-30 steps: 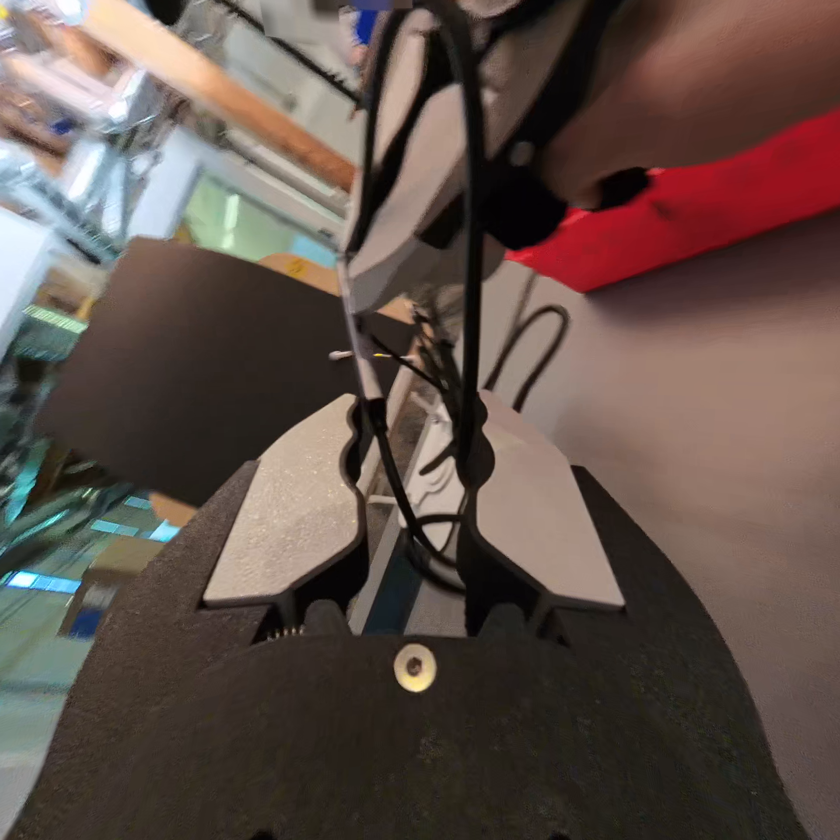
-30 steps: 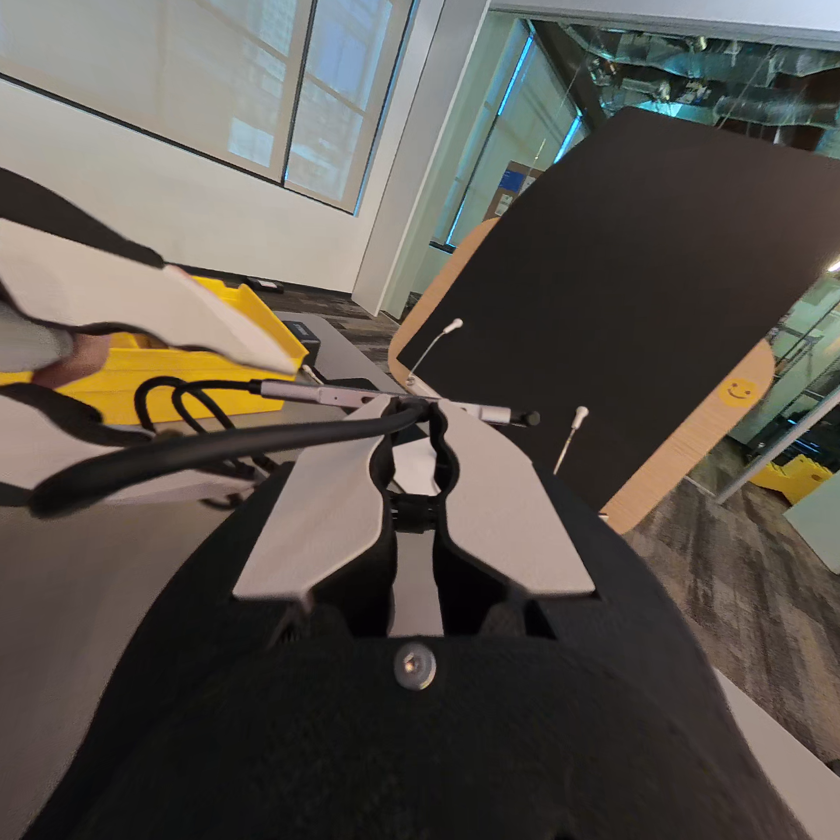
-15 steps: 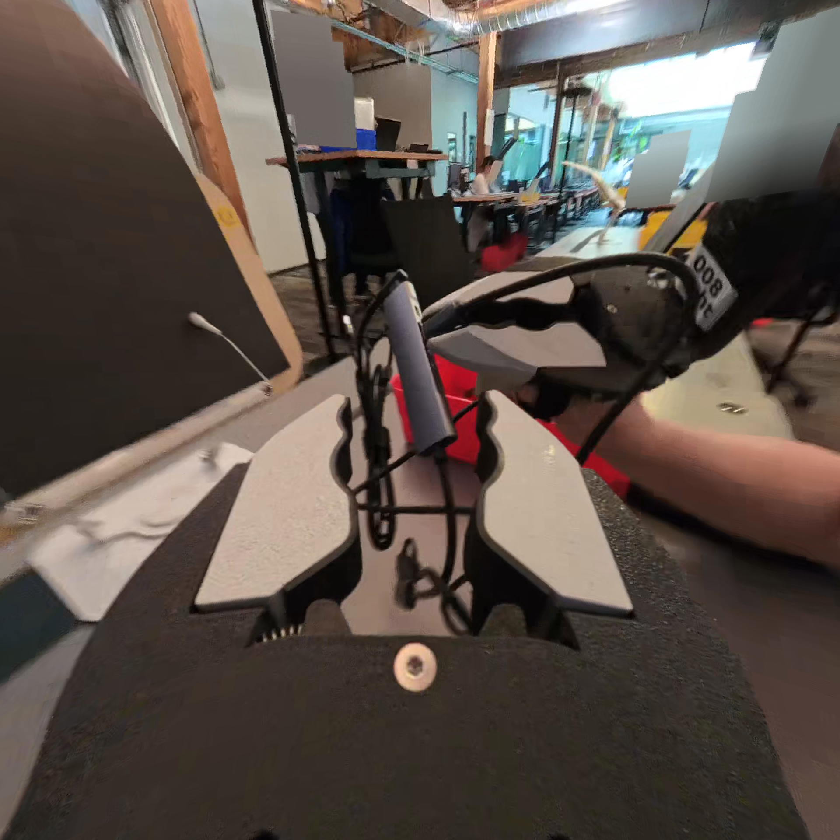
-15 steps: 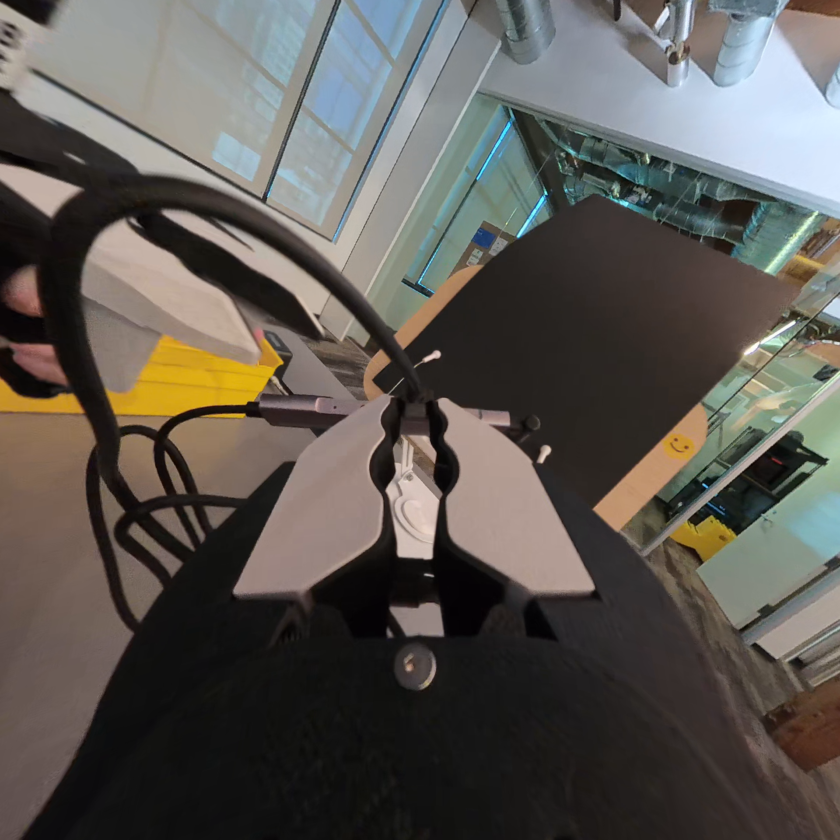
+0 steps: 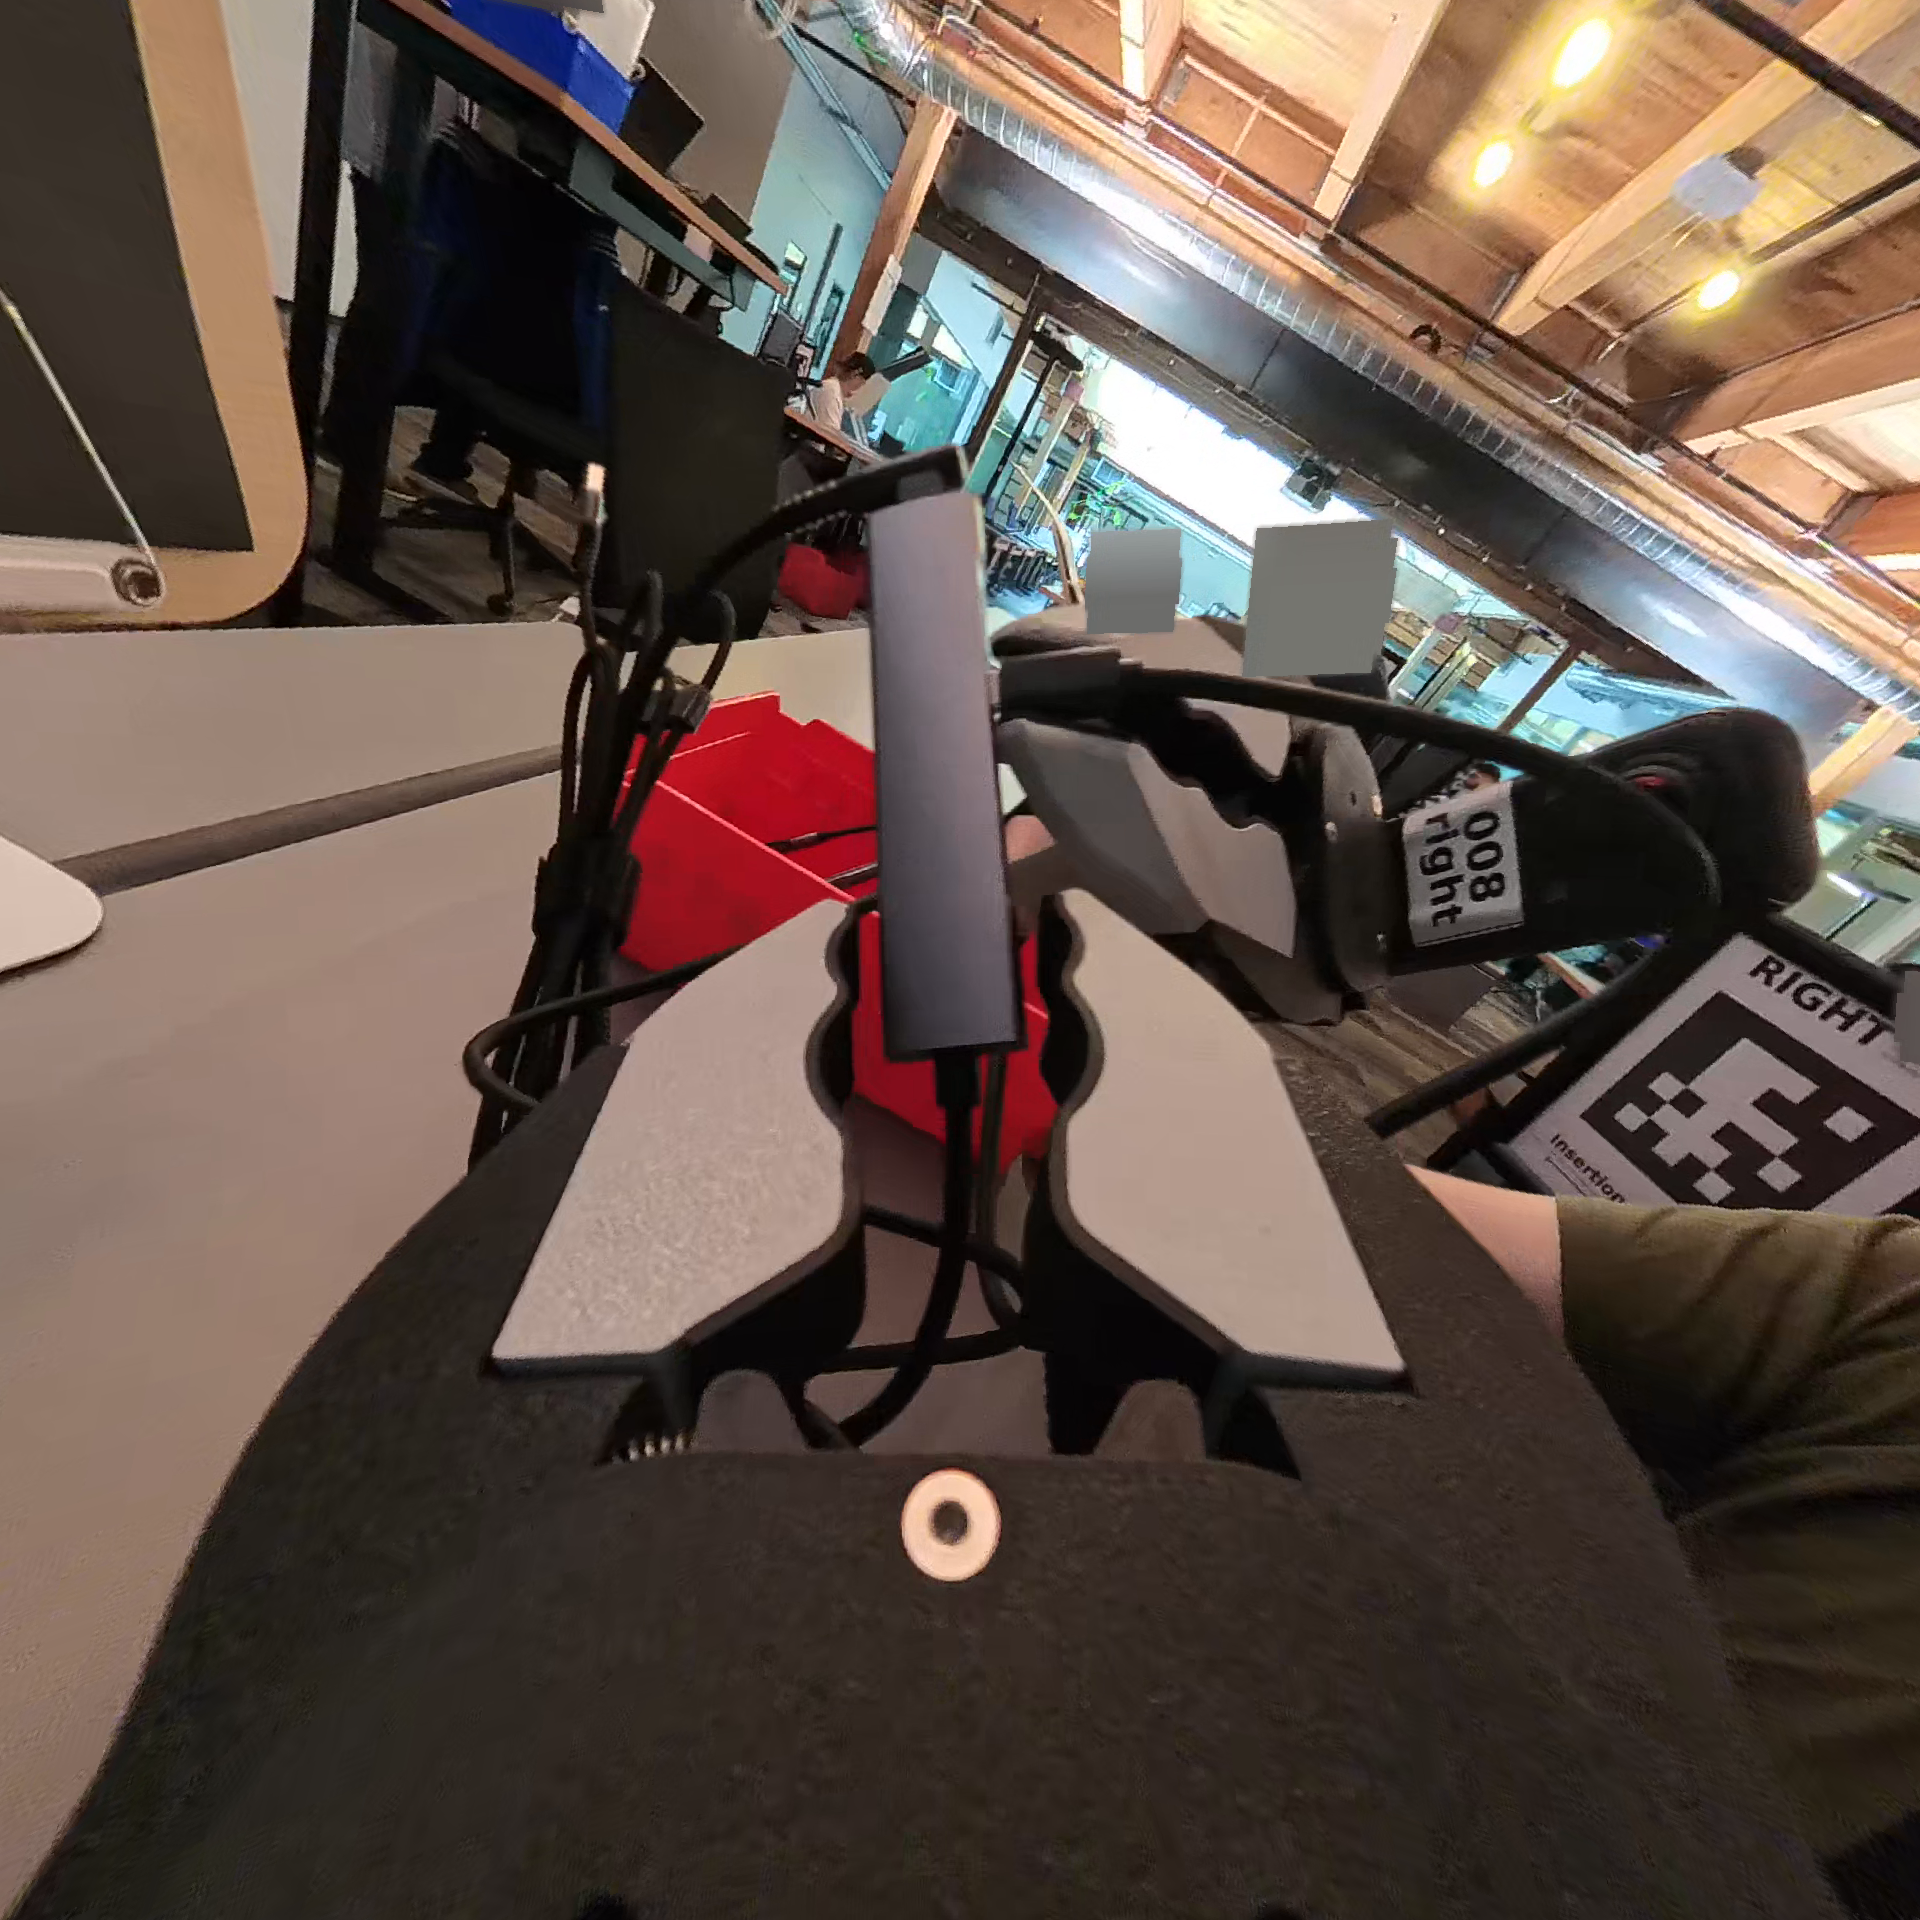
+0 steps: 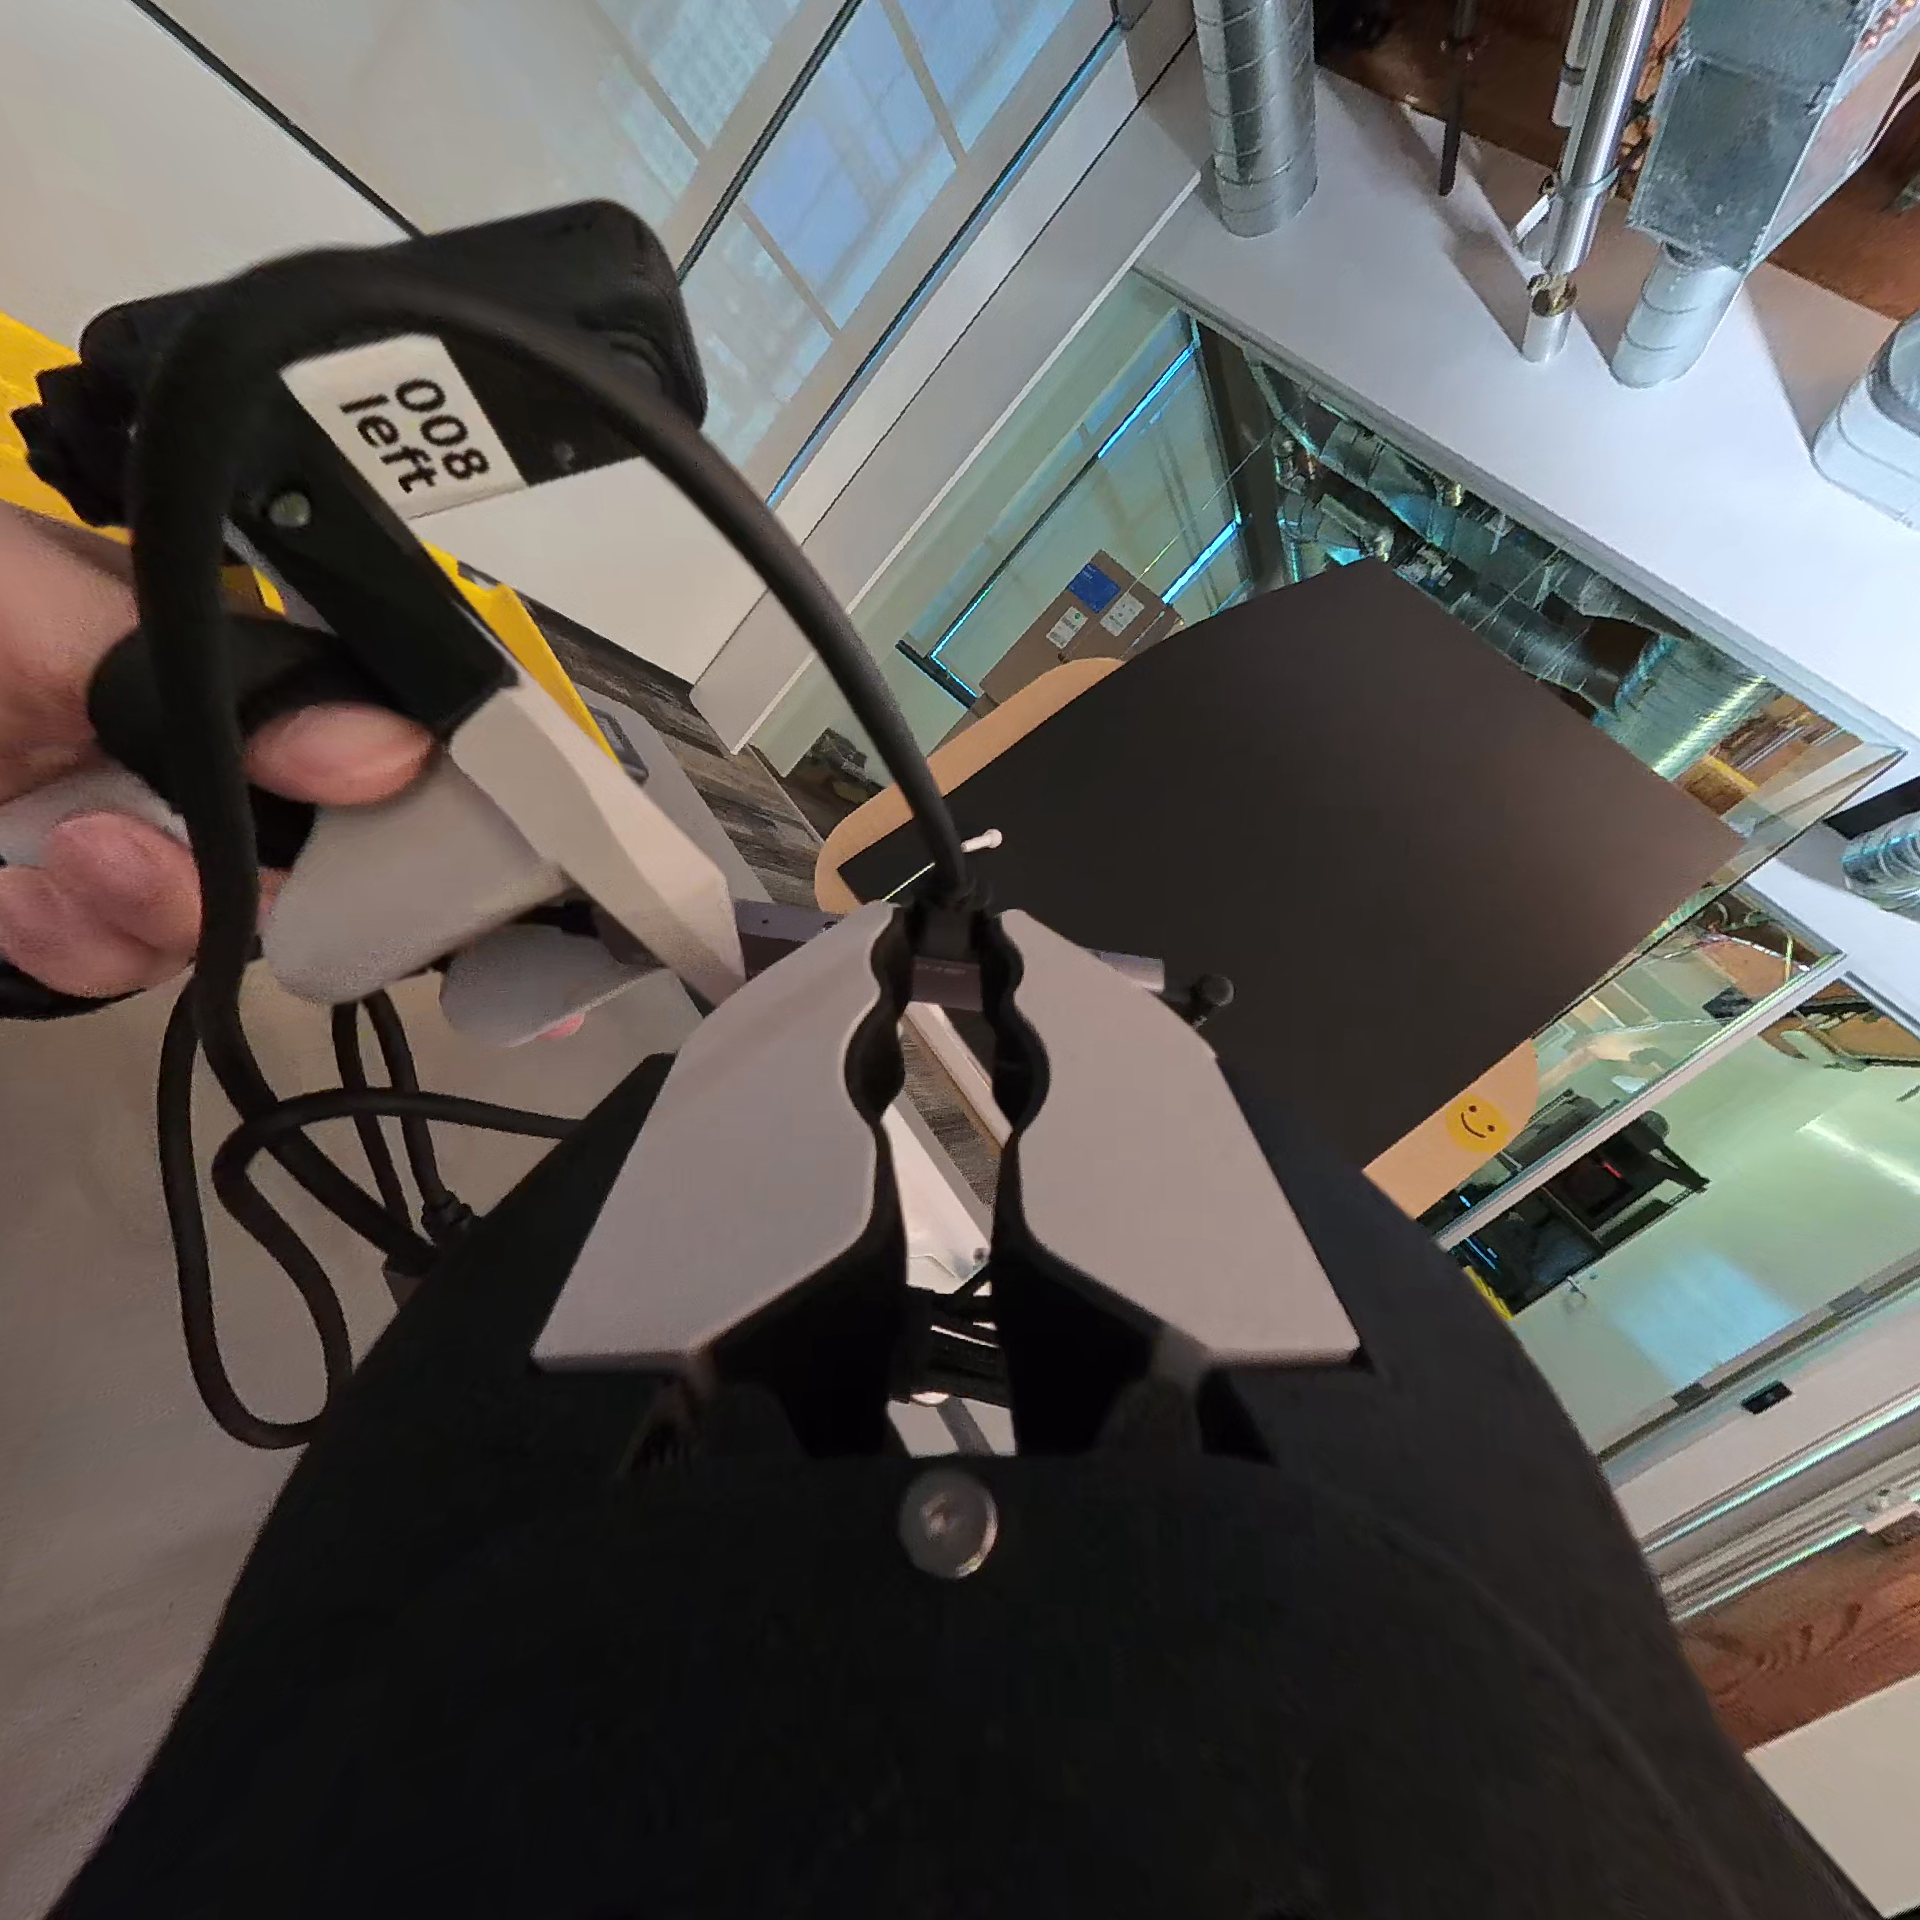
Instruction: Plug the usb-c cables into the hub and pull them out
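1. At the far left of the left wrist view, a grey worktop [image 5: 260,1039] is carrying a bundle of black cables [image 5: 592,831], which is hanging down beside a red bin [image 5: 748,831].
2. In the middle, the left tool [image 5: 940,925] is standing partly open around the lower end of a slim dark grey hub [image 5: 935,779], which is raised above the worktop. A narrow gap is showing on each side, so the fingers are not visibly pressing on it.
3. To the right, the right tool [image 5: 1122,717] is reaching in from the side, gripping a black usb-c plug [image 5: 1060,681] that is sitting against the hub's right edge.
4. In the right wrist view, the right tool [image 6: 945,935] is standing narrow, its fingertips pinching that plug [image 6: 940,940], whose thick black cable [image 6: 790,582] is arching up and to the left.
5. A person's hand [image 6: 94,748] is squeezing the left tool's handle at the left edge.
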Demonstrator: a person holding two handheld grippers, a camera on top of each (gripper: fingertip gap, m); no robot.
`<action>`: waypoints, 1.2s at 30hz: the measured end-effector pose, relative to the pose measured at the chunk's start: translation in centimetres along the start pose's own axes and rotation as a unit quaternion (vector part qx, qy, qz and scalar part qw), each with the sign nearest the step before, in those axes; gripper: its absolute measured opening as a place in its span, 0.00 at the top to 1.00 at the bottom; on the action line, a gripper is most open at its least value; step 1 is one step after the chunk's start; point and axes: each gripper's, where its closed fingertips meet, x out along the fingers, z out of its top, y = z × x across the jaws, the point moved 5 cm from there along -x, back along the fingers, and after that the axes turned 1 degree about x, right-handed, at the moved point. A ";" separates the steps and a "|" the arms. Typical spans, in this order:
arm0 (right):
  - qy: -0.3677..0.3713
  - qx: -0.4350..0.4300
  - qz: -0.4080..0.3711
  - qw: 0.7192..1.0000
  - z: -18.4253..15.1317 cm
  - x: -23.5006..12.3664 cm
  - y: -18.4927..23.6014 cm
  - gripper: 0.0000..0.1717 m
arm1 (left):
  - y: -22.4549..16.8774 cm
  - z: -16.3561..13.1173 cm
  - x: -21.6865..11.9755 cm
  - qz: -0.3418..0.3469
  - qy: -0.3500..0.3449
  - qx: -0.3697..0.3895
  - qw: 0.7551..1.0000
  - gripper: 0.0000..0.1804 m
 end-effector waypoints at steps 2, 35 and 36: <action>-0.004 -0.006 -0.001 1.000 0.1 -0.1 0.1 0.93 | 0.0 0.0 0.0 -0.017 -0.011 -0.013 1.000 0.87; 0.109 0.224 0.049 0.967 -1.7 1.4 0.2 0.87 | 0.0 1.5 -1.4 0.214 -0.024 0.246 0.945 0.87; 0.109 0.245 0.058 0.962 -1.9 1.5 0.3 0.87 | 0.2 1.6 -1.6 0.223 -0.029 0.246 0.943 0.87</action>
